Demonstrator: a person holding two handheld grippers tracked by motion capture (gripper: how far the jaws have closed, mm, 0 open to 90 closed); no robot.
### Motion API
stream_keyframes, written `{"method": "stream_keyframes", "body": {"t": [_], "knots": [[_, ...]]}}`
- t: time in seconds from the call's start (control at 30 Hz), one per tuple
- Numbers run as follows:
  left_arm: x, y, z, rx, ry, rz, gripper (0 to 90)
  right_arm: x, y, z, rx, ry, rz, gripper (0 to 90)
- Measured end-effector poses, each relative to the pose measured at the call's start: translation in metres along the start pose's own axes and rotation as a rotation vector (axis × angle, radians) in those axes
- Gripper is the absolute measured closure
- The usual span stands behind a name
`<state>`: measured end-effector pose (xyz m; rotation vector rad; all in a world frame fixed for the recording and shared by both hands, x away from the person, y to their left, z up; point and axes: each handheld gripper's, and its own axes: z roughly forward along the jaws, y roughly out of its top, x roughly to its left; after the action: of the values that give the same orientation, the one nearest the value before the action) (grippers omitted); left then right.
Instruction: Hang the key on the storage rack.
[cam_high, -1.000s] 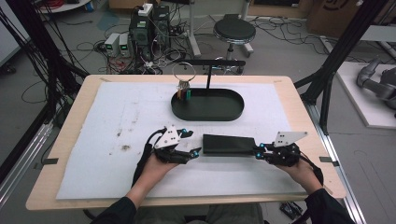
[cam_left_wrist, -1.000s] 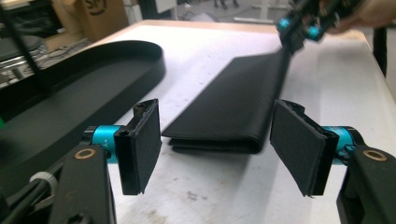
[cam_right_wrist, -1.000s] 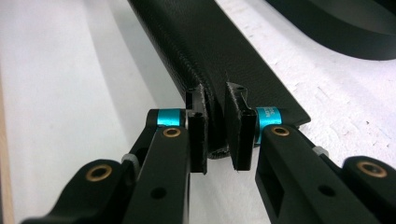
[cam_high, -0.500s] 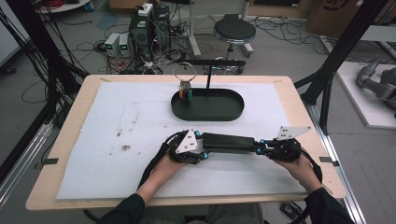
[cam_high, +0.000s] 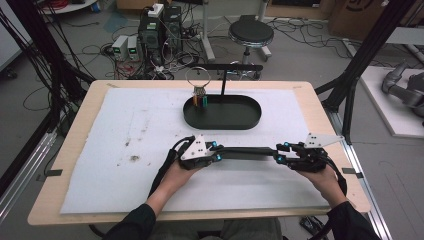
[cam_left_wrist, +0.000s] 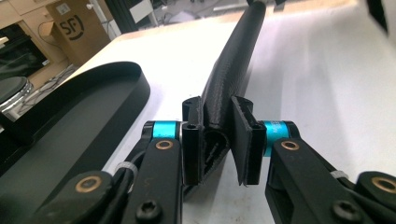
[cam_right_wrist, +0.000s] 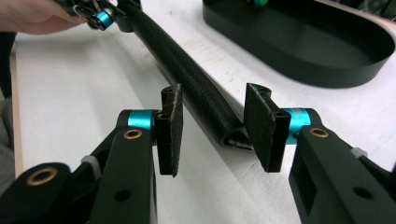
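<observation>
Where the case sits: the long black textured case (cam_high: 247, 151) stands on its narrow edge on the white mat (cam_high: 100, 150), near the person's side of the table (cam_high: 320, 100), spanning the gap between the two grippers.
Left gripper: the left gripper (cam_high: 218, 152) is clenched on the case's left end. Its jaws have just been closing, and in the left gripper view the pads (cam_left_wrist: 192, 140) press the folded end from both sides.
Why this grip: pinching the end across its thin faces seems meant to keep the case upright on its edge rather than letting it flop flat.
Right gripper: the right gripper (cam_high: 280, 152) is released. Its jaws have just been opening, and in the right gripper view the case's other end lies between the pads (cam_right_wrist: 169, 126) with a clear gap on the near side, so nothing is squeezed.
Why it waits there: straddling the end loosely likely guards against tipping while the grasp passes to the other hand.
Oval tray: the black tray (cam_high: 255, 117) lies behind the case, well apart, its floor bare except for small items by its left end.
Stand: a thin post with a wire ring (cam_high: 199, 80) rises at the tray.
Likely step: handover of the case to the left gripper, judged from one firm grip and one slack.
</observation>
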<state>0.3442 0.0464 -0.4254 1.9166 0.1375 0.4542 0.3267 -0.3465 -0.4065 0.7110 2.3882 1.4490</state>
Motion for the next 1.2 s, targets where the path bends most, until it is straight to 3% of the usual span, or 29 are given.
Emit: {"method": "stream_keyframes", "body": {"t": [0.2,0.4,0.63,0.87,1.07,1.2], "knots": [[0.006,0.004,-0.016,-0.066,-0.032,-0.101,76.4,-0.002,0.001,-0.003,-0.029,-0.011,0.019,43.5],[0.008,0.005,-0.030,-0.138,-0.080,-0.214,76.4,0.002,0.004,0.005,-0.031,0.062,0.014,37.2],[0.006,0.007,-0.040,-0.198,-0.137,-0.246,76.5,0.010,0.008,0.021,-0.018,0.109,0.005,33.6],[0.007,0.007,-0.042,-0.244,-0.152,-0.278,76.6,0.019,0.013,0.028,-0.036,0.143,-0.013,43.6],[0.008,0.006,-0.045,-0.266,-0.151,-0.291,76.5,0.021,0.014,0.028,-0.040,0.165,-0.039,65.8],[0.010,0.004,-0.047,-0.269,-0.137,-0.288,76.3,0.023,0.015,0.027,-0.055,0.191,-0.059,73.2]]}}
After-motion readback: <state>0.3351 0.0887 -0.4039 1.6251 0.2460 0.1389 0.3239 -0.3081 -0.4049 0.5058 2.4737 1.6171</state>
